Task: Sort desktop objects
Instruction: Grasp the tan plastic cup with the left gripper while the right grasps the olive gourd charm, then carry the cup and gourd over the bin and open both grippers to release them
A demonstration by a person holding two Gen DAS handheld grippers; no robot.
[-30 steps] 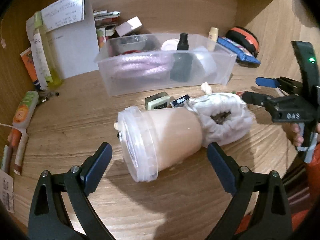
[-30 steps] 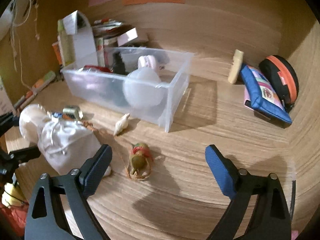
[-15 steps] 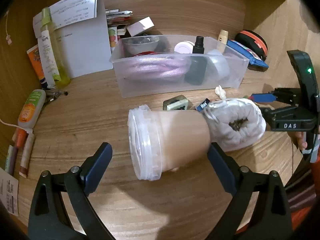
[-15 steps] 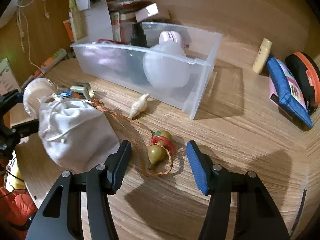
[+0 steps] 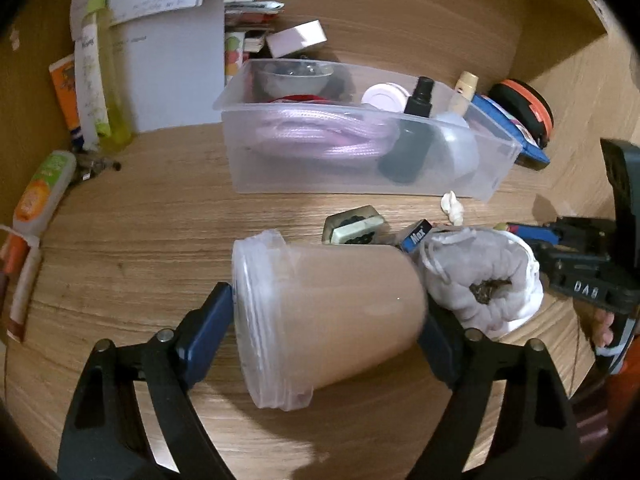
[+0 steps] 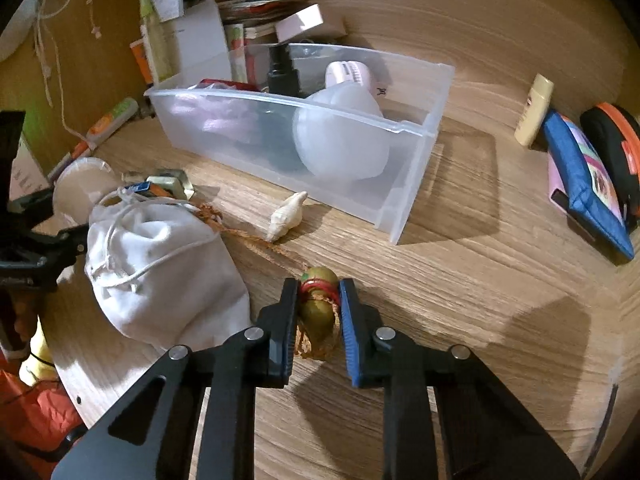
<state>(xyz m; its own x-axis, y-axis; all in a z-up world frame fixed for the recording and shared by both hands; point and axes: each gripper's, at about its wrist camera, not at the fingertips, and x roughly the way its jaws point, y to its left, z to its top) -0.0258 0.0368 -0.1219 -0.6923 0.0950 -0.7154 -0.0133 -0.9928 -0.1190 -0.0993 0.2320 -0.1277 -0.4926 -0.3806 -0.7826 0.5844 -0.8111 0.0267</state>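
plastic cup (image 5: pixel 336 316) lay on its side on desk (image 5: pixel 152 240), clamped between left gripper (image 5: pixel 326 330) pads | long axis crosswise, lid end left | right gripper (image 6: pixel 319 316) pinched gourd charm (image 6: pixel 318 300), upright

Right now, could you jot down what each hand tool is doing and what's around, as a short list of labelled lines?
left gripper: fingers closed on the lidded plastic cup, which lies on its side
right gripper: fingers closed on the small gourd charm
beside cup: white drawstring bag
behind: clear bin holding a dark spray bottle
near bin: seashell on the wooden desk
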